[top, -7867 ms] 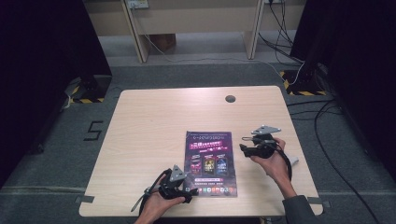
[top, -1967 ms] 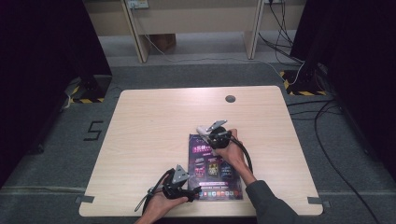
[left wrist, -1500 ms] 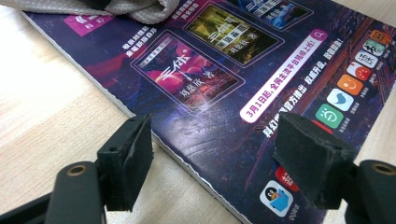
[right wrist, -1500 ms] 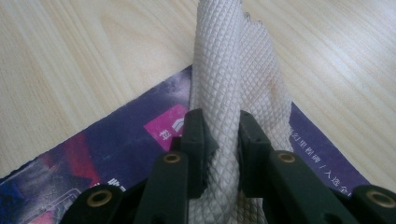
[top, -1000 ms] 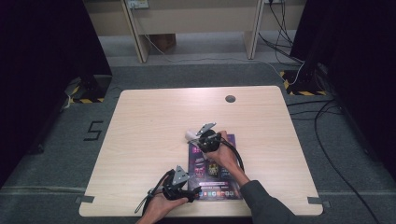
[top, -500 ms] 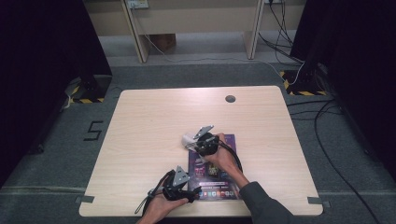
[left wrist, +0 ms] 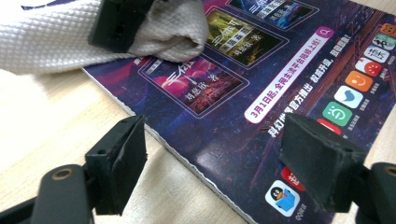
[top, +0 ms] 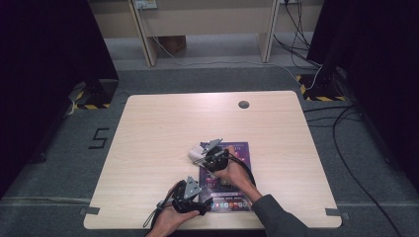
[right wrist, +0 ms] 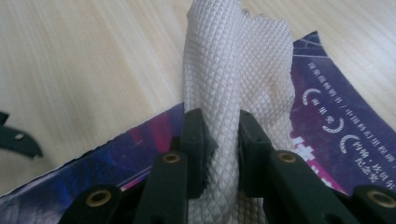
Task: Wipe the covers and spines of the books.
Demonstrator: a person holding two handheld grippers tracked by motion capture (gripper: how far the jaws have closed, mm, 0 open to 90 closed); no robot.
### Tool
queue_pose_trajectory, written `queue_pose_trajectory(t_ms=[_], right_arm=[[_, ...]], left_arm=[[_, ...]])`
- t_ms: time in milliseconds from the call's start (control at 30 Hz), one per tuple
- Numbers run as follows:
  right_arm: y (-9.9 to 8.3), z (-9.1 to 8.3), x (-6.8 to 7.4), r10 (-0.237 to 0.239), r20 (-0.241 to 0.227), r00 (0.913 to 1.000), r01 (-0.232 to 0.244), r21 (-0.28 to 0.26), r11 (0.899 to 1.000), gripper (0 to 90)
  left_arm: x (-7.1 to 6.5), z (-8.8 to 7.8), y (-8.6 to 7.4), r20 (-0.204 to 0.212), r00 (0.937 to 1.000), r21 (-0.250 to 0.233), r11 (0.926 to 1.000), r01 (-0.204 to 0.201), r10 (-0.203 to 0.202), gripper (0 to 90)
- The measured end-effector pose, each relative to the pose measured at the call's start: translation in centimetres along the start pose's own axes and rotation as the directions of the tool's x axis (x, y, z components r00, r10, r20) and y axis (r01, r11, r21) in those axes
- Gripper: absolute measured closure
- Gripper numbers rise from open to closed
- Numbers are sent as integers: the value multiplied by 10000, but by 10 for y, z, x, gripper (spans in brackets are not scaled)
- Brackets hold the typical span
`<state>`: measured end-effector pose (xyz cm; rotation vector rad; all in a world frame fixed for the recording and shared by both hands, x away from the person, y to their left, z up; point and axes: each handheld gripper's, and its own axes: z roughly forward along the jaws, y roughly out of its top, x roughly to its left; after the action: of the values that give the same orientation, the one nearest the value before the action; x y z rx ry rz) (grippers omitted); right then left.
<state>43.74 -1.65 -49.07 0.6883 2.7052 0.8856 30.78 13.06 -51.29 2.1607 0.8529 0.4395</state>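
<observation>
We see the right gripper [top: 201, 154] with its jaws clamped on a bunched white cloth [right wrist: 229, 93], which rests on the far left corner of the purple magazine [left wrist: 261, 88] lying near the table's [top: 148, 133] near edge; the fold pinched between the pads hides how much cloth lies beneath. The left gripper [left wrist: 212, 158] sits at the magazine's near left edge, its jaws apart and just widened, straddling the spine with nothing pressed between them. From above, hands cover much of the magazine, so its near left corner seems hidden.
</observation>
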Motion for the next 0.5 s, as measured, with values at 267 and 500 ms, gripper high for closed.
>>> queue_pose_trajectory(t_ms=[267, 500], right_arm=[[-7, -6, -3, 187, 116, 9998, -188, 86, 9998, 762], [-19, -15, -11, 478, 490, 9977, -485, 145, 9987, 761]], left_arm=[[-1, -5, -2, 78, 9999, 245, 9996, 112, -113, 198], [-5, -13, -6, 203, 9996, 263, 9995, 201, -207, 228]])
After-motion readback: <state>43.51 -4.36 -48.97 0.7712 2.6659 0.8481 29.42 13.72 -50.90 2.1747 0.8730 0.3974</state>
